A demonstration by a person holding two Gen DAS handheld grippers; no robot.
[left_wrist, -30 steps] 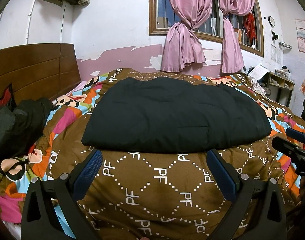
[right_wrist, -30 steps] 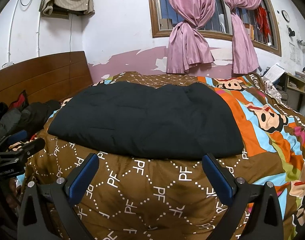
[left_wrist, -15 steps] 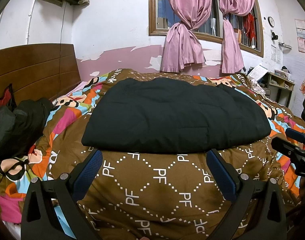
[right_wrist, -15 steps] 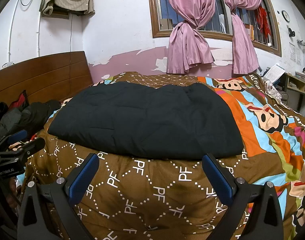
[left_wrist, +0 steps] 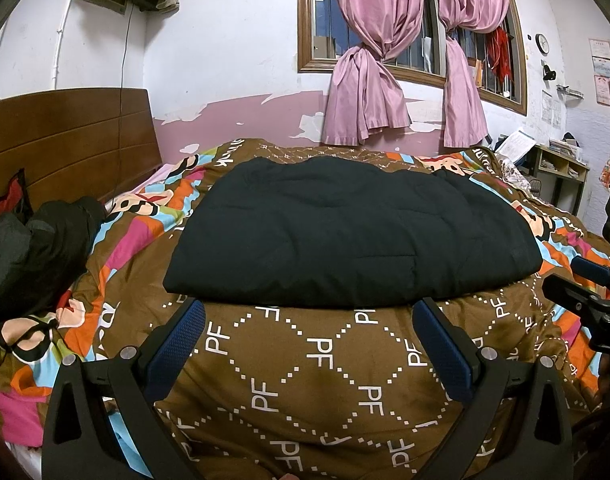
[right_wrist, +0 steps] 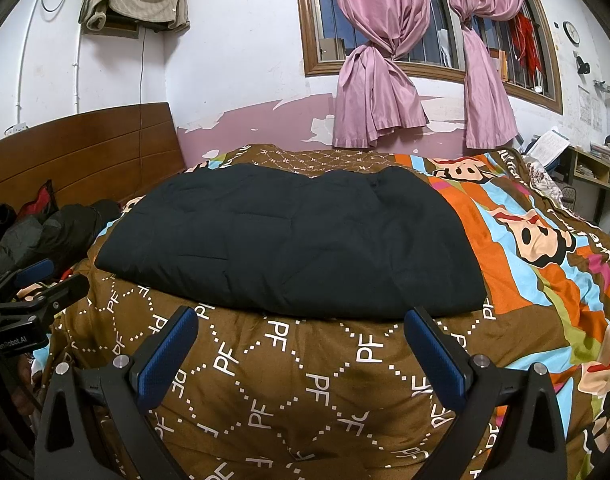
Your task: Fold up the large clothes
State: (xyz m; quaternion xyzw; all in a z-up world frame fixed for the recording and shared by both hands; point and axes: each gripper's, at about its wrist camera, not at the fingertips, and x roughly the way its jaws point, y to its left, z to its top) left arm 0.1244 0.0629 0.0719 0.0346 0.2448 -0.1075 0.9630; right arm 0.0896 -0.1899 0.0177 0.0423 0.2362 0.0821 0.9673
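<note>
Spread across the bed, a patterned quilt carries the black padded garment, which lies flat as a broad, tidy rectangle at the quilt's middle. It looks already folded at least once; whether further folds are left is a judgement I cannot settle. Just short of its near edge hover the left gripper and right gripper, fingers spread wide, grasping nothing. Beside the headboard, dark clothes sit heaped, their shapes unclear.
</note>
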